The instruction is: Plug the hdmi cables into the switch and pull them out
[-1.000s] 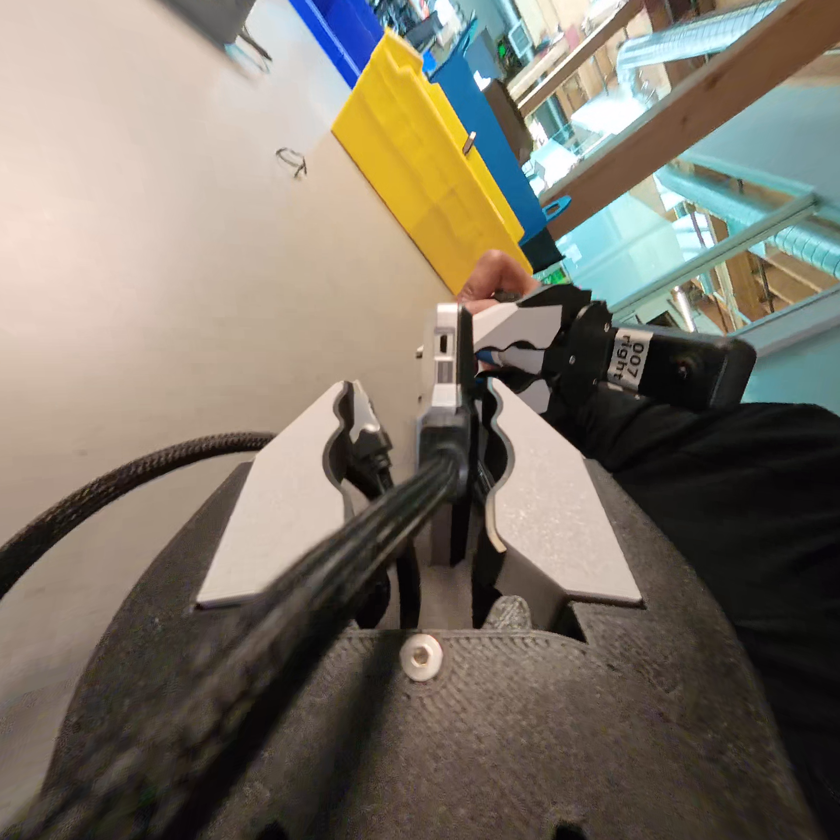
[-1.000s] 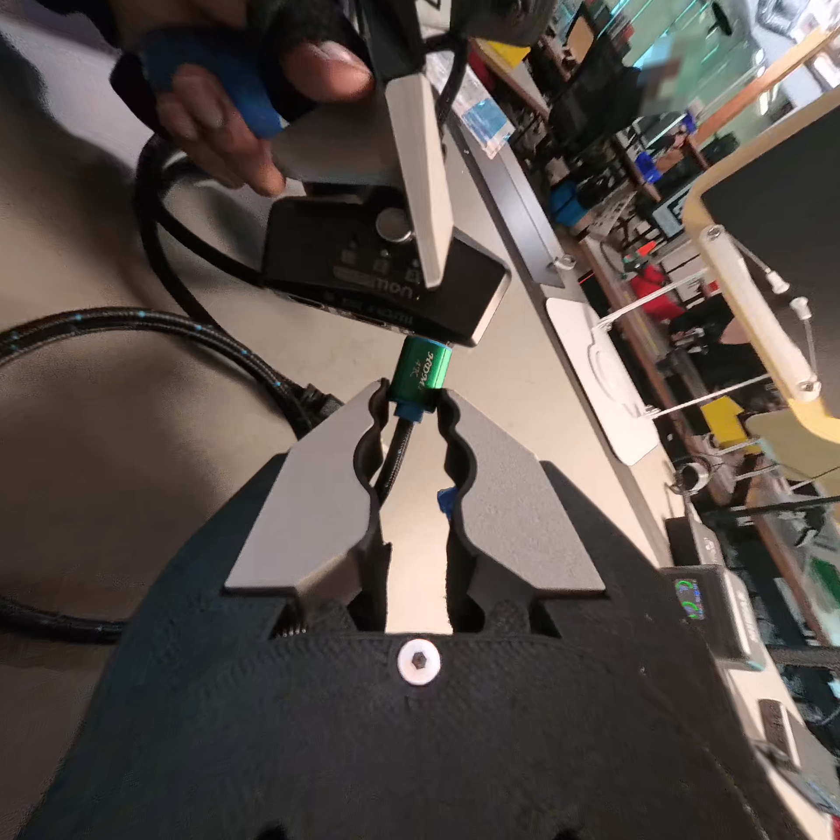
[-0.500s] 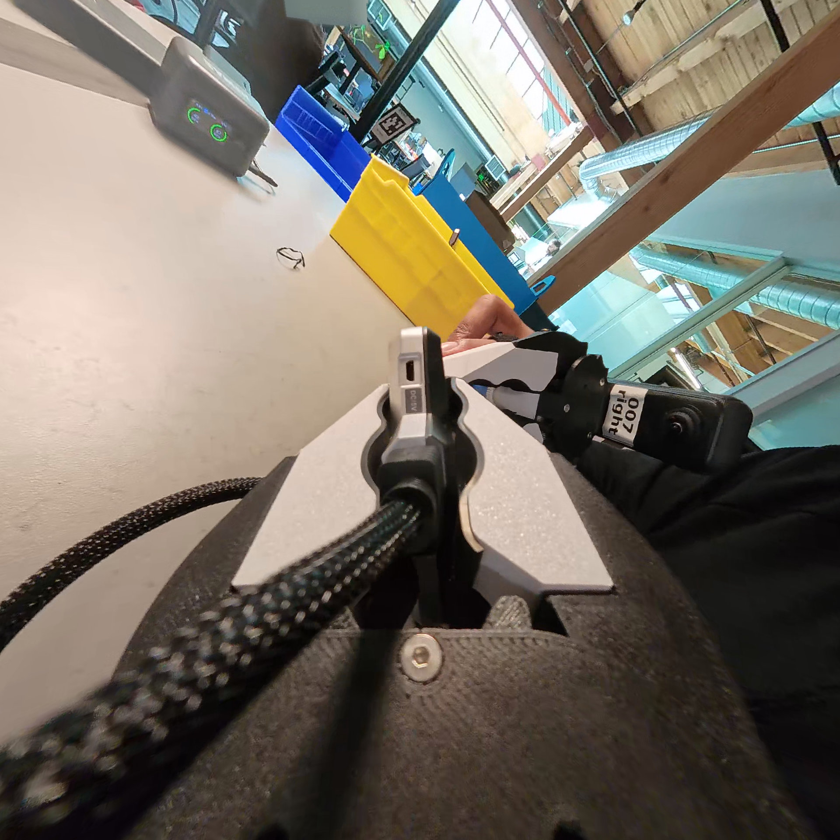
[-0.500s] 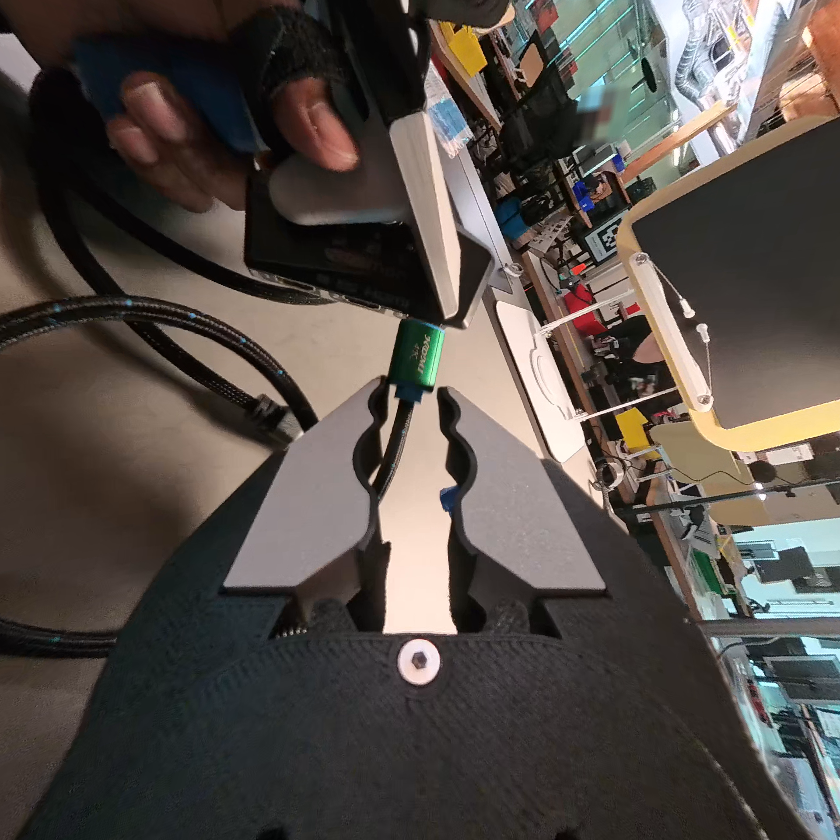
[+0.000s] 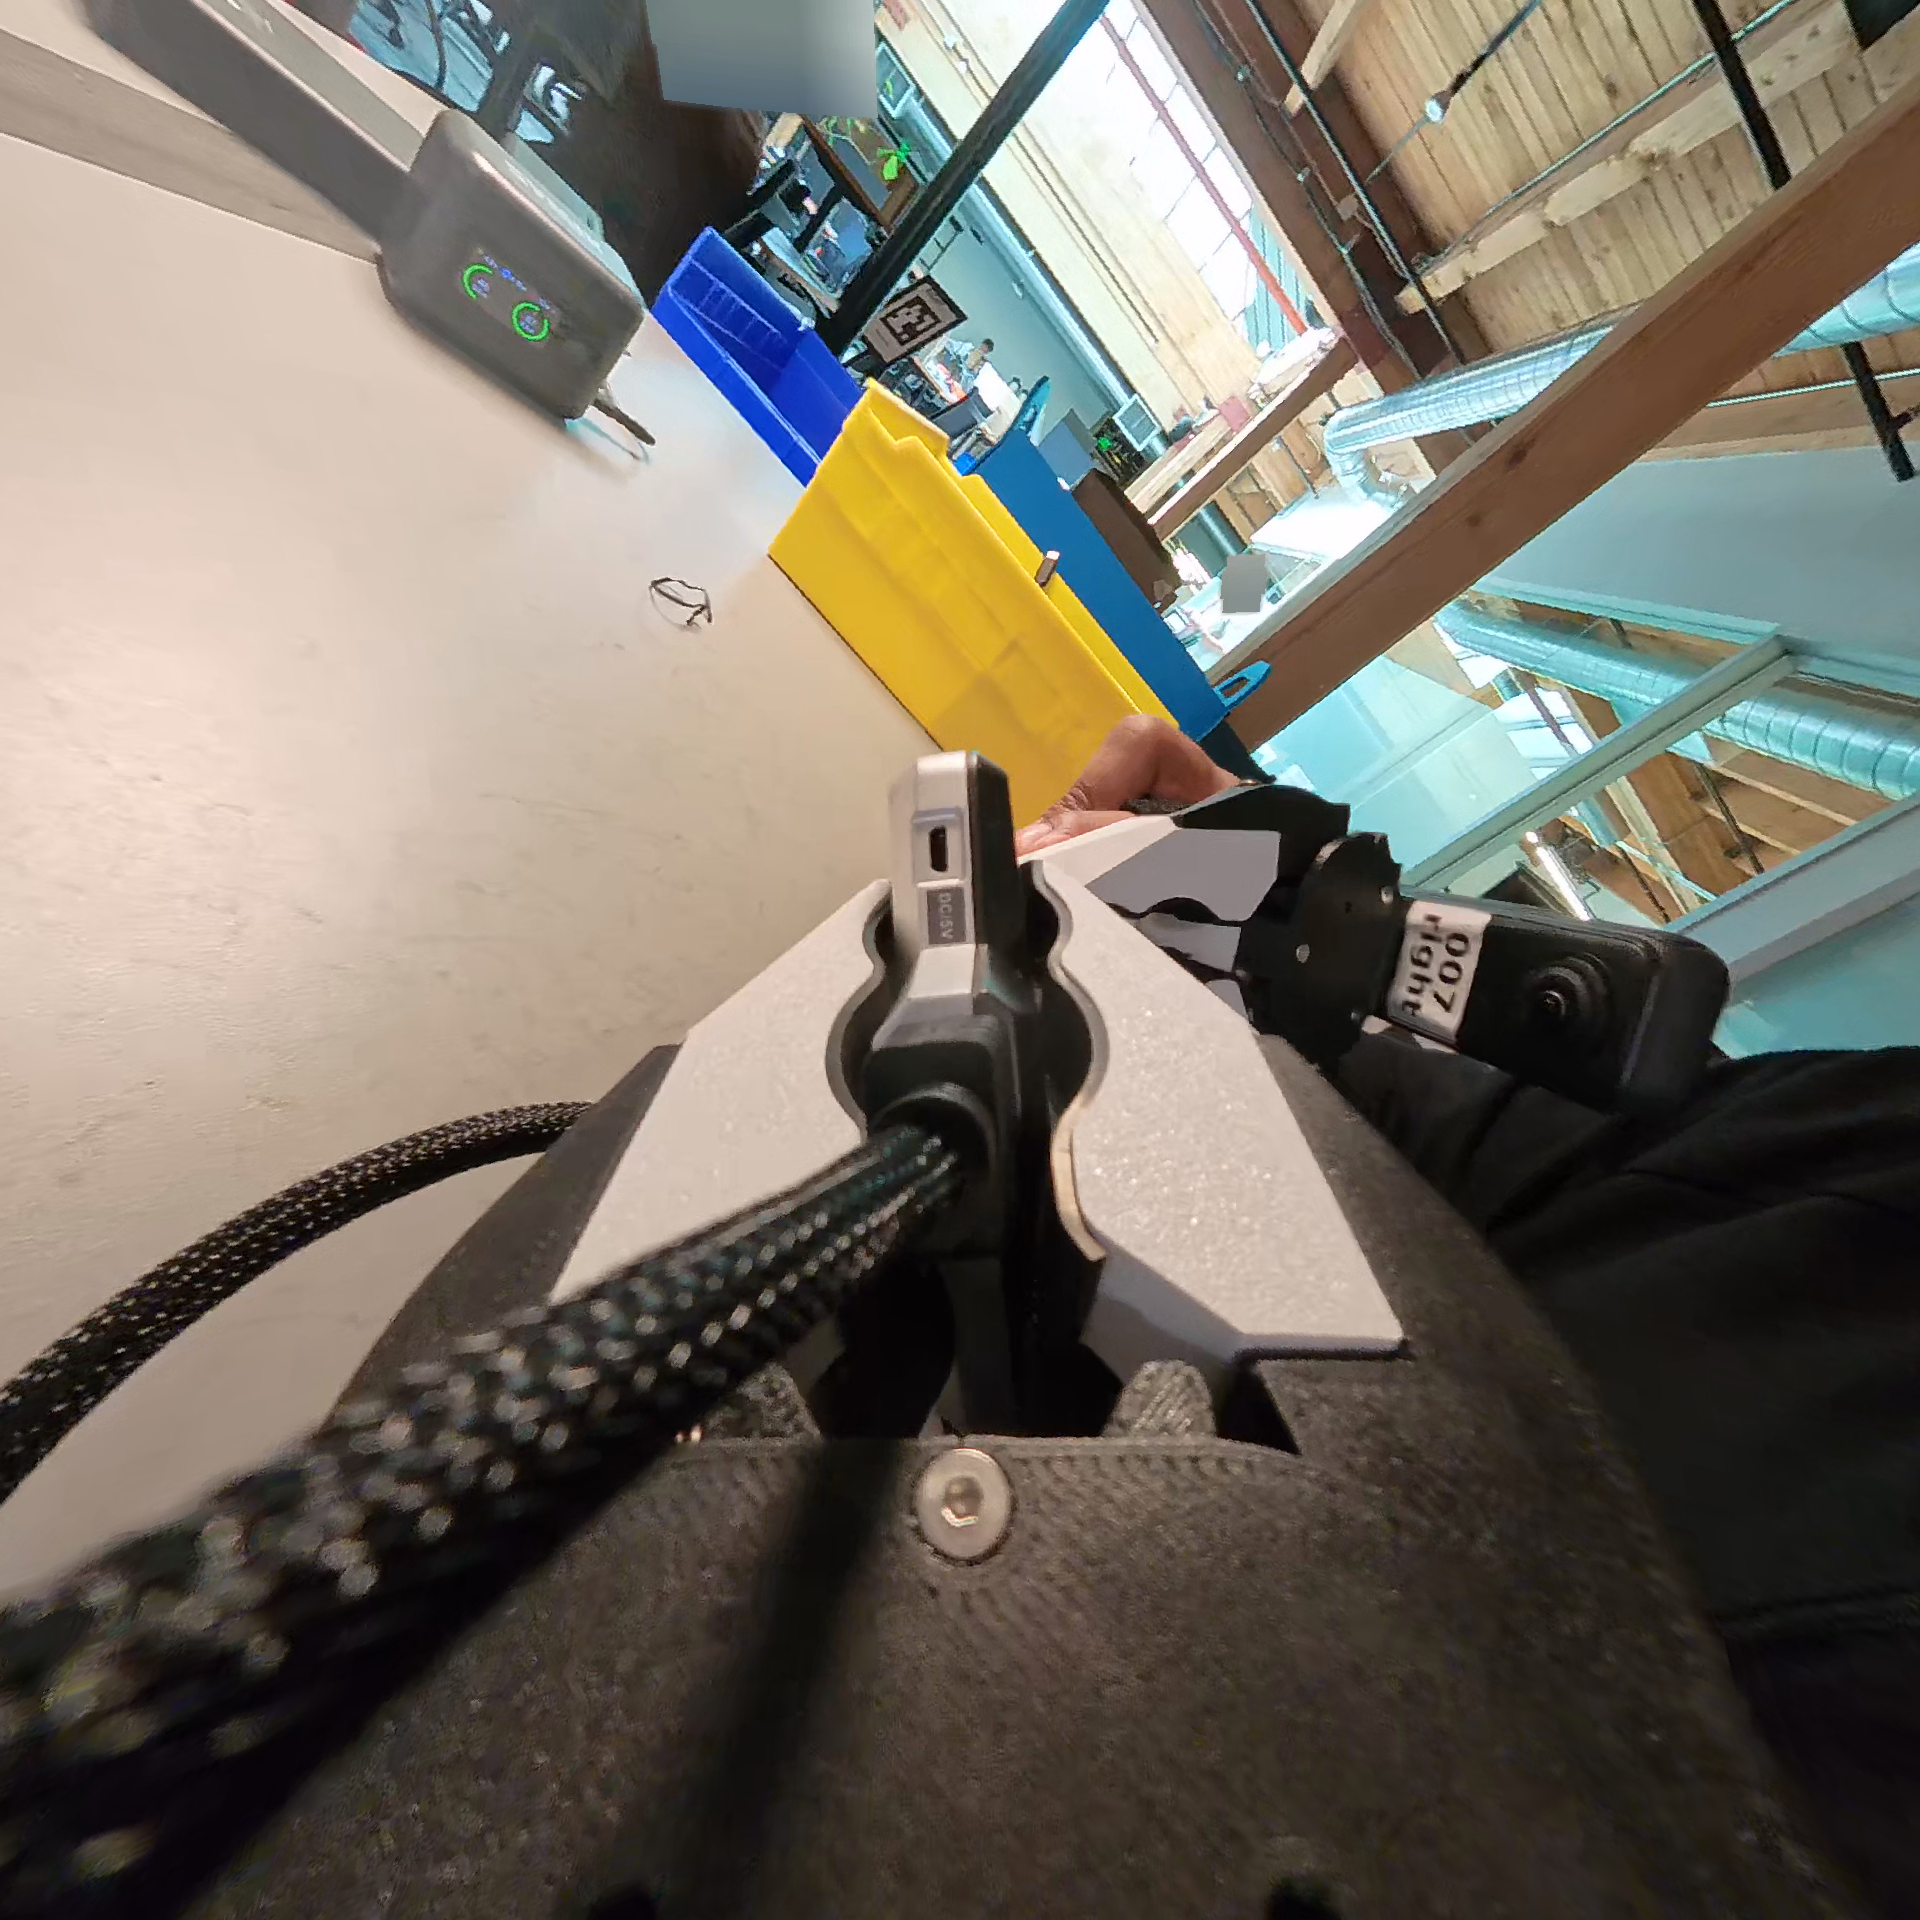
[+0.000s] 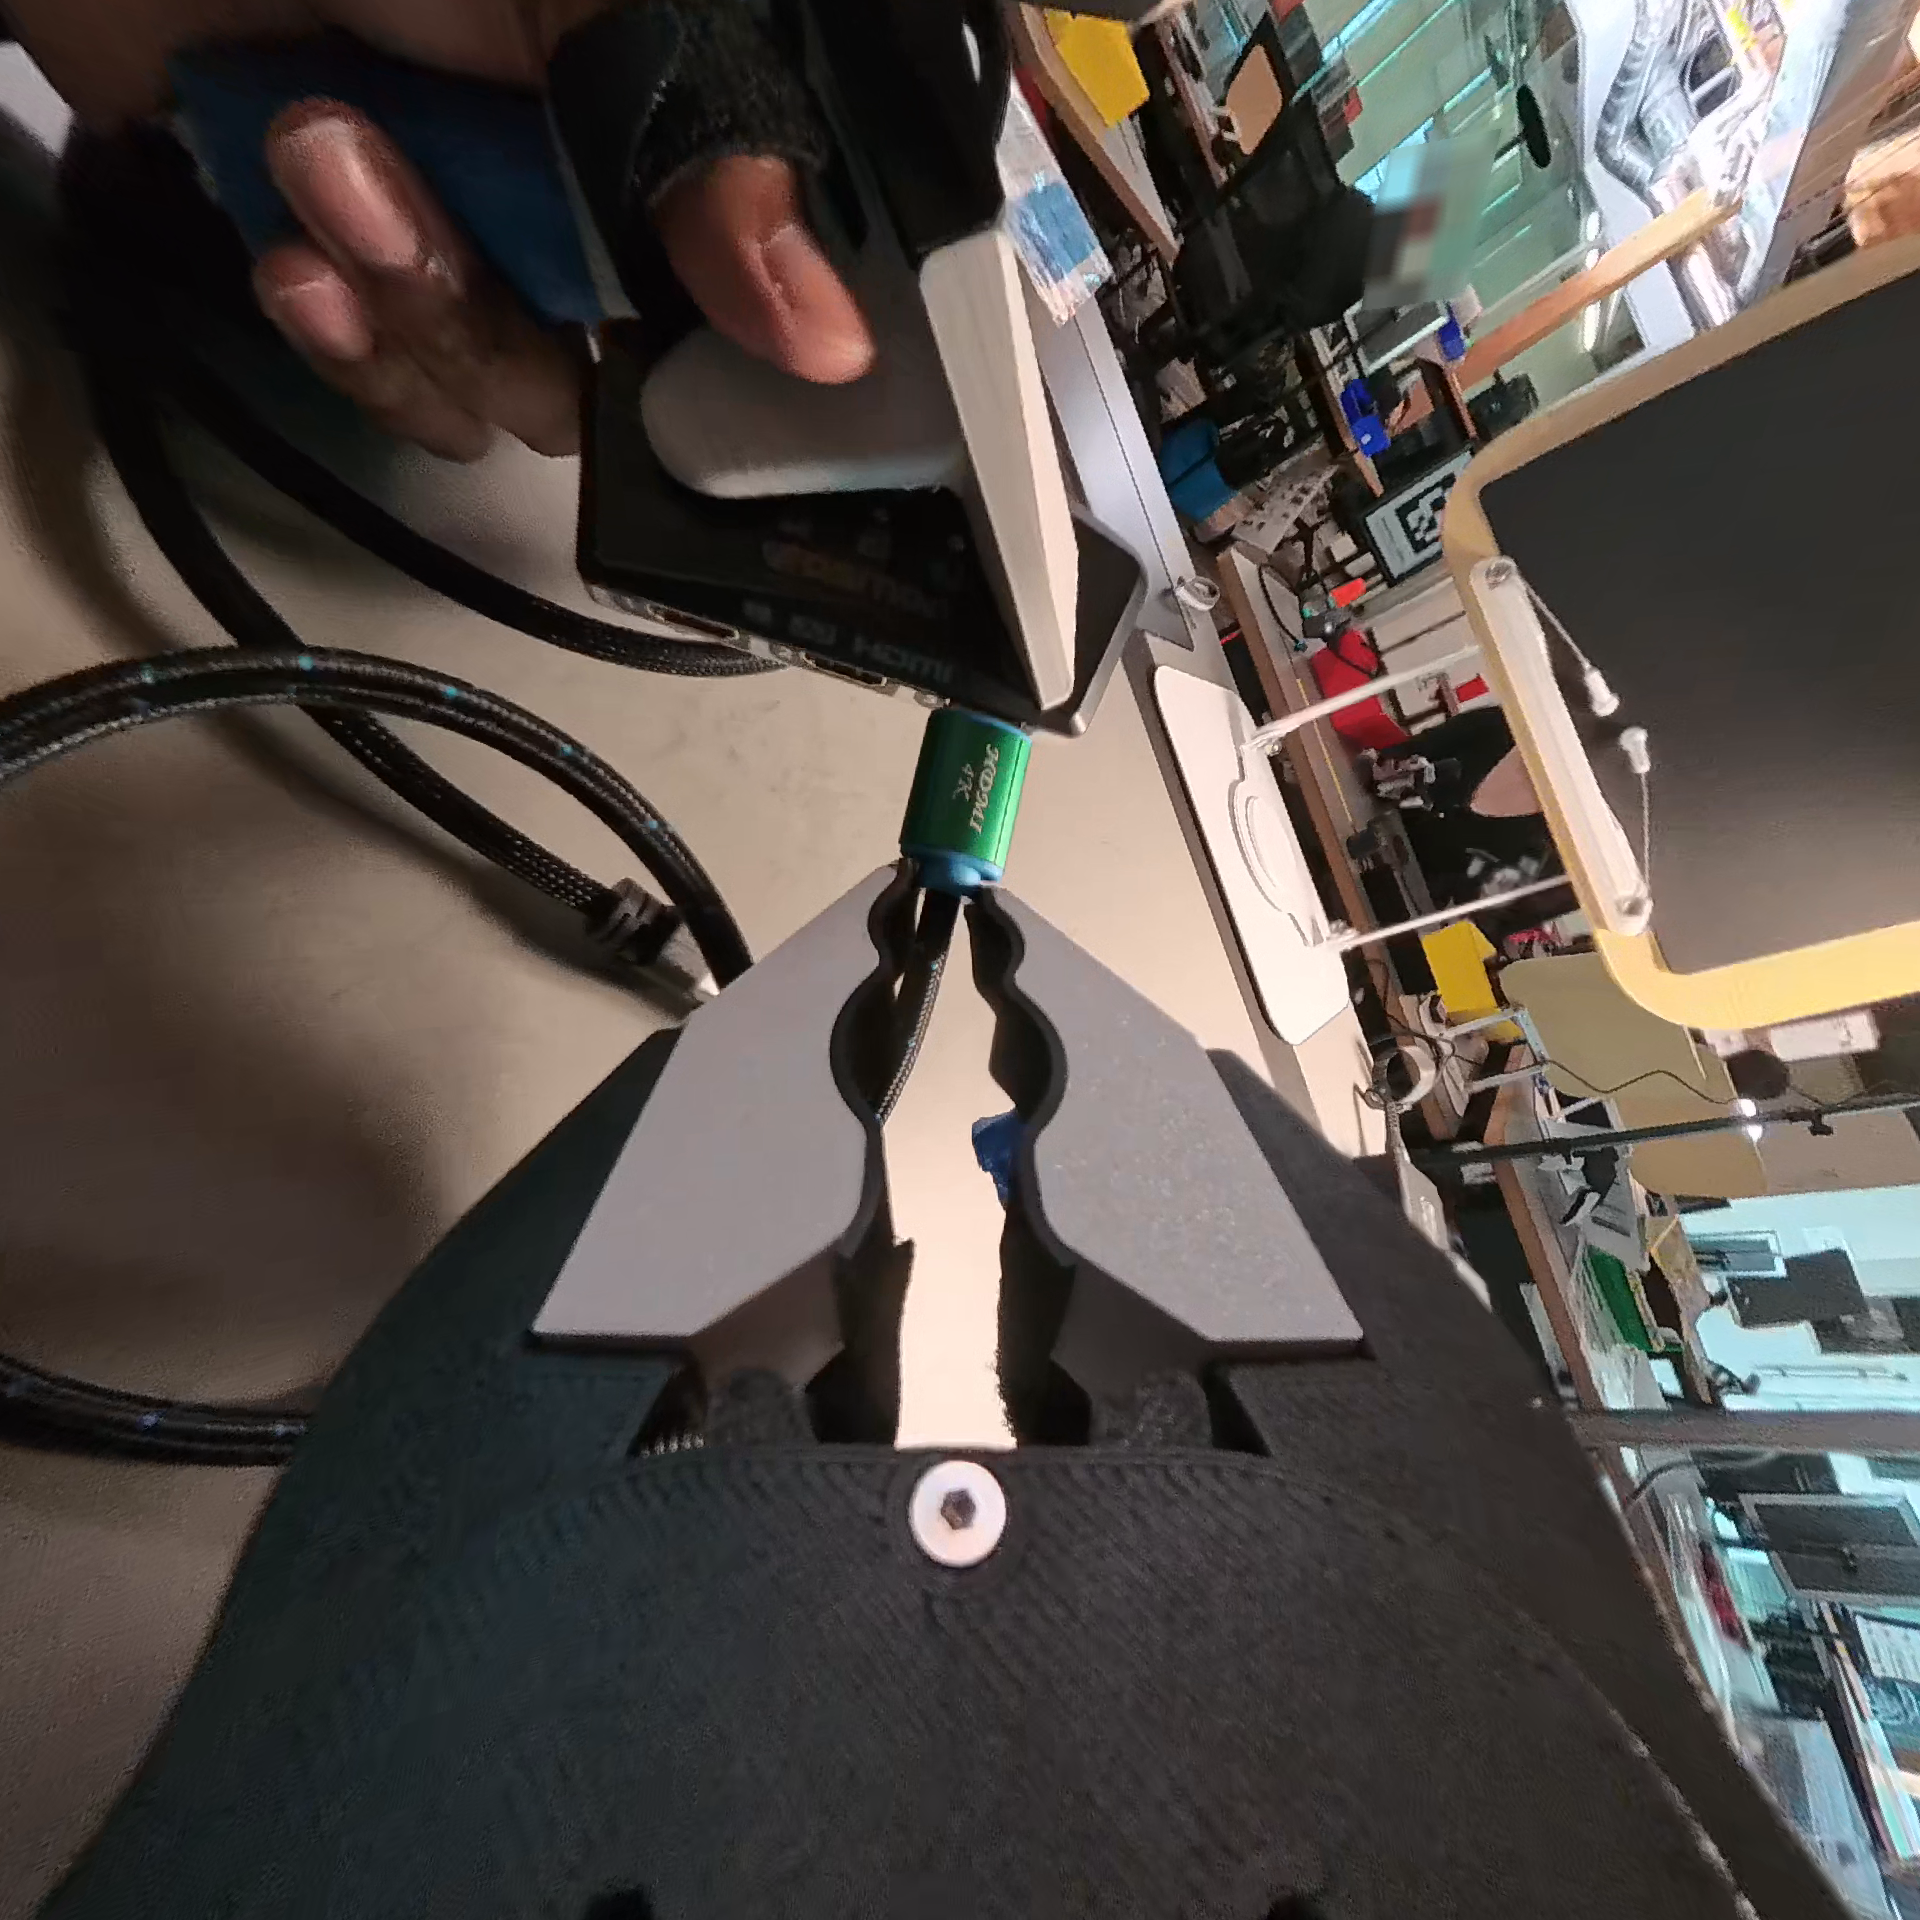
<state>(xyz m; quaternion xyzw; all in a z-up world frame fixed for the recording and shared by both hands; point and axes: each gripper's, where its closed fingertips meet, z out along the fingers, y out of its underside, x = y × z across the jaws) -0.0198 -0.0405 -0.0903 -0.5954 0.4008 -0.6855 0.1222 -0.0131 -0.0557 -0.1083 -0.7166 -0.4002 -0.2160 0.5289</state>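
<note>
Switch [image 6: 831, 582] lifted off the desk [image 5: 312, 727], pinched flat in left gripper [image 5: 961, 935].
Steadied against pull on green plug [image 6: 961, 800], seated at near edge; right gripper [image 6: 940, 904] narrowed around cord behind plug, contact unclear.

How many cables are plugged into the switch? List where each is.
2. The green plug enters the switch edge facing the right fingers; the black plug enters another side, between the left fingers. Others may be hidden.

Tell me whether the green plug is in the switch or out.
In. The green plug butts against the switch edge with no metal tip showing, the right gripper closed around its cable just behind.
</note>
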